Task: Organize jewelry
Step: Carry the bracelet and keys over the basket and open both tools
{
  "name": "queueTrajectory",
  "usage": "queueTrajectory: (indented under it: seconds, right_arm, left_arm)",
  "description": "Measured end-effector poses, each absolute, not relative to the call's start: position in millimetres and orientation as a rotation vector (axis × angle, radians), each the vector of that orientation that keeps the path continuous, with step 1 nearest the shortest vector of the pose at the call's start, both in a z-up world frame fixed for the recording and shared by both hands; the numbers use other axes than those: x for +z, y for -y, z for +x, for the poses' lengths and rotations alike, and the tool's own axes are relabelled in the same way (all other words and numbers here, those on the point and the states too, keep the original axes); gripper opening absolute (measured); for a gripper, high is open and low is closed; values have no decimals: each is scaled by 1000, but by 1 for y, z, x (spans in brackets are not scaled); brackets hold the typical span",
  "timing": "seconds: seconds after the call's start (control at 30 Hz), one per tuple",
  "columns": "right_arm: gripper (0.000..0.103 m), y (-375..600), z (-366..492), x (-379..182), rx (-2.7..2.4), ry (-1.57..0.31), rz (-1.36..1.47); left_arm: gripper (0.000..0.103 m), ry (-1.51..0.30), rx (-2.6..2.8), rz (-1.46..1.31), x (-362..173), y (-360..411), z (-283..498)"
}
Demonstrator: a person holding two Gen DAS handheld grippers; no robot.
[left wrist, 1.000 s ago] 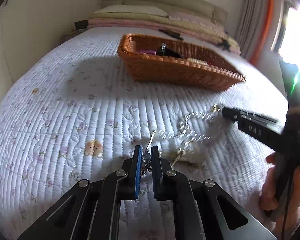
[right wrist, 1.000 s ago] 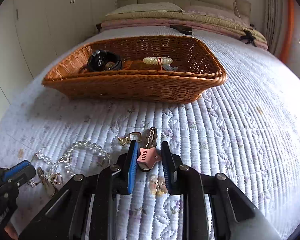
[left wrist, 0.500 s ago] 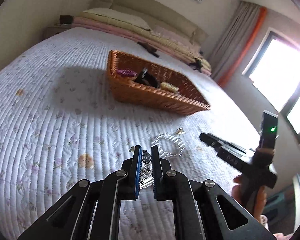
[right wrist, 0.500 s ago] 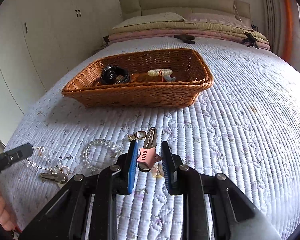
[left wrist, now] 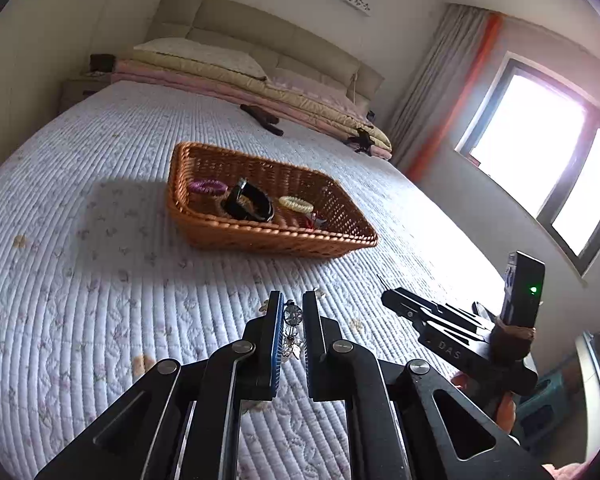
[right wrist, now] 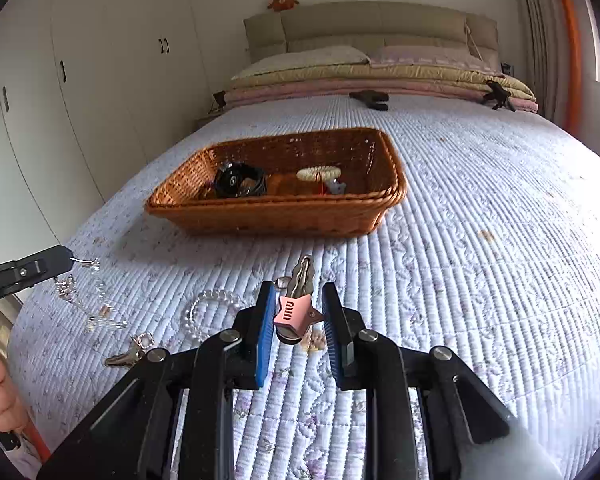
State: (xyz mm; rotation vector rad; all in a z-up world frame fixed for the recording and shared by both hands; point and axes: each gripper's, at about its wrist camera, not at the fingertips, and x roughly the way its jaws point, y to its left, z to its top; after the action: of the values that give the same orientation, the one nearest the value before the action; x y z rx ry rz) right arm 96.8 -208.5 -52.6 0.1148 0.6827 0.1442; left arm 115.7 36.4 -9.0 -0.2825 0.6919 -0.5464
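1. The left tool (left wrist: 291, 312) is clamped on a crystal bead chain (left wrist: 292, 316), which hangs between its blue-lined fingers above the bed's quilt (left wrist: 100, 280).
2. Seen from the right wrist view, that chain (right wrist: 96, 288) trails from the left tool's tip at 9 o'clock down toward the quilt, with small charms dangling along it.
3. The right tool (right wrist: 298, 312) is clamped on a hair clip with a pink star (right wrist: 294, 312); the clip's metal end points to 12 o'clock, toward the basket.
4. A wicker basket (right wrist: 276, 216) sits on the quilt farther up the bed, at 12 o'clock from both tools and well apart from them.
5. Inside the basket lie a black band (left wrist: 249, 202), a purple hair tie (left wrist: 208, 188) and a cream spiral hair tie (left wrist: 296, 203), plus a small red-and-grey piece I cannot make out.
6. On the quilt just to 9 o'clock of the right tool lies a clear bead bracelet (right wrist: 210, 312), and a small metal charm (right wrist: 134, 350) lies at 8 o'clock.
7. In the left wrist view the right tool (left wrist: 396, 300) shows at 3 o'clock, side-on, with a green light on its handle.
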Motion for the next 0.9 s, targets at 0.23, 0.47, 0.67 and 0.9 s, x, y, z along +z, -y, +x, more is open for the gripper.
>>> queueTrajectory:
  seconds: [0.23, 0.47, 0.67, 0.9]
  right_arm:
    - [26, 217, 98, -23, 127, -618, 100]
    - [26, 221, 135, 18, 128, -550, 58]
    - [26, 220, 206, 21, 144, -601, 41]
    - [25, 218, 284, -13, 149, -710, 58]
  left_arm:
    - [9, -625, -573, -242, 21, -18, 135]
    - [9, -565, -594, -199, 55, 5, 175]
    - [9, -558, -579, -208, 64, 27, 240]
    - [9, -656, -538, -212, 25, 53, 322]
